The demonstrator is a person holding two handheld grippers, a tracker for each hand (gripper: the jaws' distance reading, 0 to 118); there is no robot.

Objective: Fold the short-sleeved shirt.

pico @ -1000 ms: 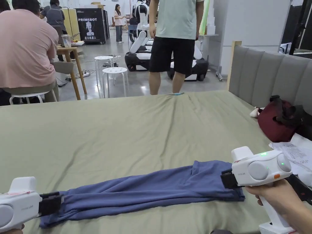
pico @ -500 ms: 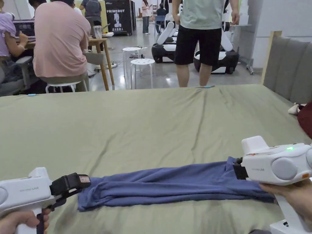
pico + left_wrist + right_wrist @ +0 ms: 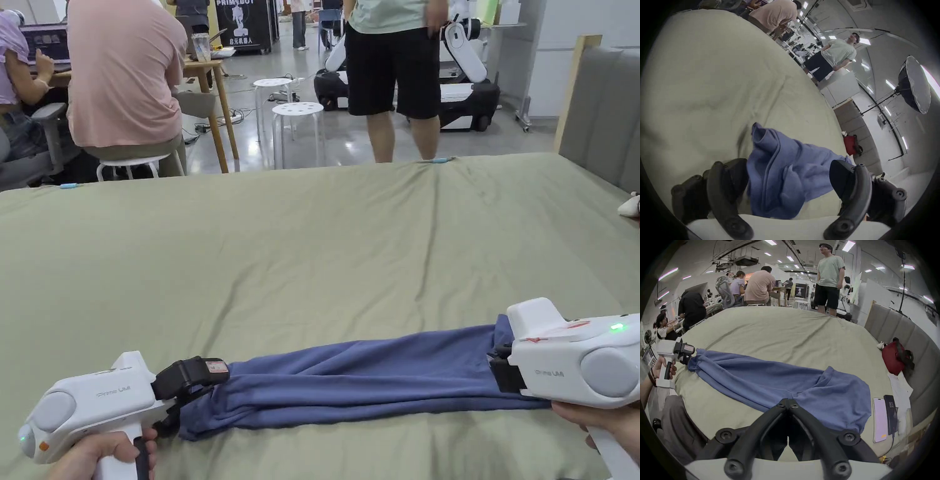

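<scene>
The bed (image 3: pixel 312 237) in front of me wears an olive-green sheet, creased in soft lines. On it lies the blue shirt (image 3: pixel 362 381), folded into a long narrow strip along my near edge. By the grey headboard (image 3: pixel 893 327) rest a dark red bag (image 3: pixel 893 360), some papers (image 3: pixel 899 386) and a phone (image 3: pixel 880 418).

The shirt (image 3: pixel 362 381) is plain slate blue on an olive-green bed sheet (image 3: pixel 300 250). Both grippers, left gripper (image 3: pixel 187 400) and right gripper (image 3: pixel 500 369), are white with black jaws. At three o'clock sits a dark red bag (image 3: pixel 894 360).
</scene>
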